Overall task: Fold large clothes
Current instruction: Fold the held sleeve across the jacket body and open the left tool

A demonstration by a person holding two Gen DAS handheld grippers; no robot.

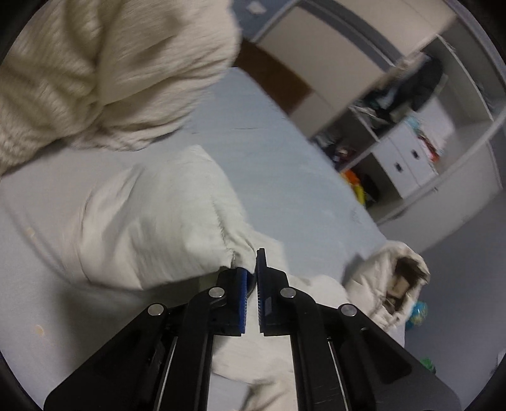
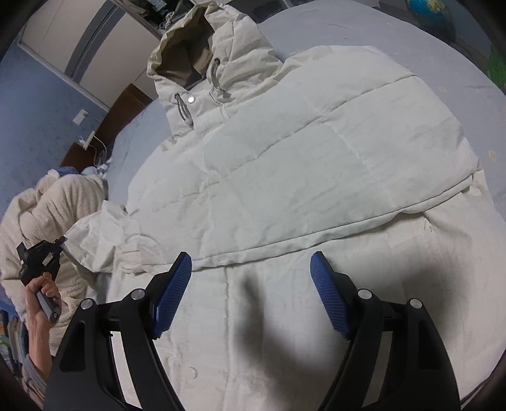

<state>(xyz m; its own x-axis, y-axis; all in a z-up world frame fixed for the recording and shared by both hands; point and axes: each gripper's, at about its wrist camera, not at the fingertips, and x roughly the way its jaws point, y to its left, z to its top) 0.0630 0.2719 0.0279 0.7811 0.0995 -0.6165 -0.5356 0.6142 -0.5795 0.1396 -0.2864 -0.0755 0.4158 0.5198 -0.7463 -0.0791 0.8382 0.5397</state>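
Note:
A large white puffer jacket (image 2: pixel 284 164) lies on the pale blue bed (image 2: pixel 379 28), its hood (image 2: pixel 196 47) at the far end and one sleeve folded across the body. My right gripper (image 2: pixel 251 268) is open and empty, just above the jacket's front near the sleeve edge. My left gripper (image 1: pixel 252 268) is shut on the cuff (image 1: pixel 243 253) of the other sleeve (image 1: pixel 151 215) and holds it over the bed. In the right wrist view the left gripper (image 2: pixel 63 242) shows at the far left, at that sleeve's cuff (image 2: pixel 91 240).
A cream fuzzy blanket (image 1: pixel 95 69) is heaped on the bed beside the jacket; it also shows in the right wrist view (image 2: pixel 47 205). An open wardrobe (image 1: pixel 411 126) with white drawers stands past the bed. A globe (image 2: pixel 430 12) sits beyond the bed's far edge.

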